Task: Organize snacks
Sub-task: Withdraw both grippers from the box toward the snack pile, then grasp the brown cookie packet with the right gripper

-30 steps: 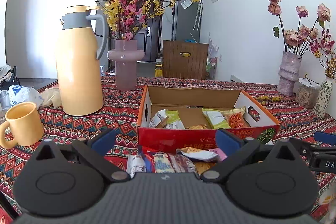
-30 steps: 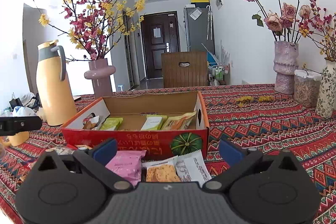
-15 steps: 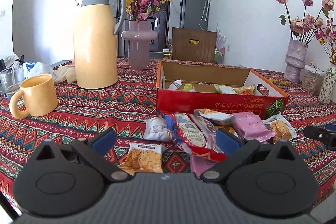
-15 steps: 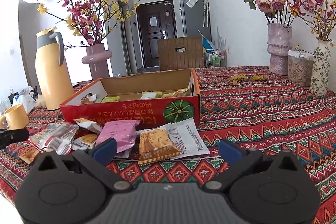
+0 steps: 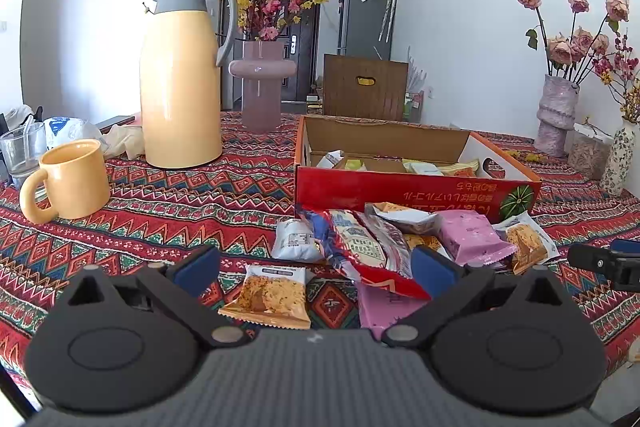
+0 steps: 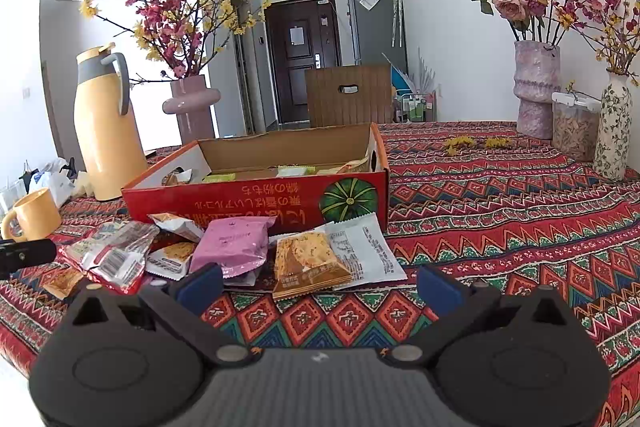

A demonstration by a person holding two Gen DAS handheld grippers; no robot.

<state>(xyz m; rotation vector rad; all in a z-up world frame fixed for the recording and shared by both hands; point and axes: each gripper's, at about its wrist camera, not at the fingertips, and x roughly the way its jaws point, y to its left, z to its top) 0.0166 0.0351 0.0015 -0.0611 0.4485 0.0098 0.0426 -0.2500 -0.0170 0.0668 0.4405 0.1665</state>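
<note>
While both tools are hanging empty with jaws spread, the left gripper (image 5: 314,269) and right gripper (image 6: 318,285) are facing crinkly foil snack packets (image 6: 236,245) lying just ahead, probably awaiting sorting into the open red cardboard box (image 6: 256,203) beyond them.

box contents: the red box (image 5: 416,189) hides most of its packets behind the near wall, lower centre.
pile: the pink packet (image 6: 232,243) covers the wrappers beneath it.
box print: too small to read.
left gripper (image 6: 24,255): cut off at the left edge.
glass (image 5: 22,151): cropped, far left.
</note>
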